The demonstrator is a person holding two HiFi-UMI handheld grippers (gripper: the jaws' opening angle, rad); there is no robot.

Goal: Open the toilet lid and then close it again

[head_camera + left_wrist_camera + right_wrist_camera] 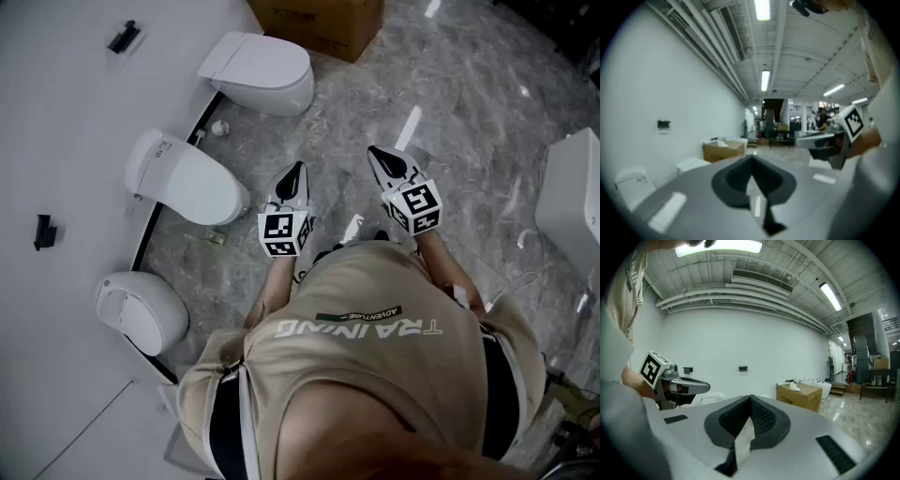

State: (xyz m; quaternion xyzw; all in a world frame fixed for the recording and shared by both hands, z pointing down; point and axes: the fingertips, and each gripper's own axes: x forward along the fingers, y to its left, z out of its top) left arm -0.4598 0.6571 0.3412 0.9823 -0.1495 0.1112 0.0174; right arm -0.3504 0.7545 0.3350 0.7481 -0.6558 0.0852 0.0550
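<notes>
Grey marble-look floor [450, 103] is running along a white wall [66, 103] on the left, and three toilets are sitting in a row against that wall, with a cardboard box [319, 19] at the far end. The person is standing out on the floor holding both tools up in front of the chest, and nothing is touching any toilet yet. The left tongs [292, 178] are pinched together at the tips with nothing between them, and the right tongs [386, 164] are doing the same, so both are empty. The middle toilet [230, 202] is lying just to the left of the left tongs, a bit lower down, with its lid [187, 176] looking flat down. Its long axis is running from the wall out into the room, so the lid's free front edge is pointing roughly toward the tongs. The far toilet [262, 70] and the near toilet [141, 309] are both further off. I'm guessing the left side is getting the job, since it's clearly the closer one, and it'll need to turn left and drop.
</notes>
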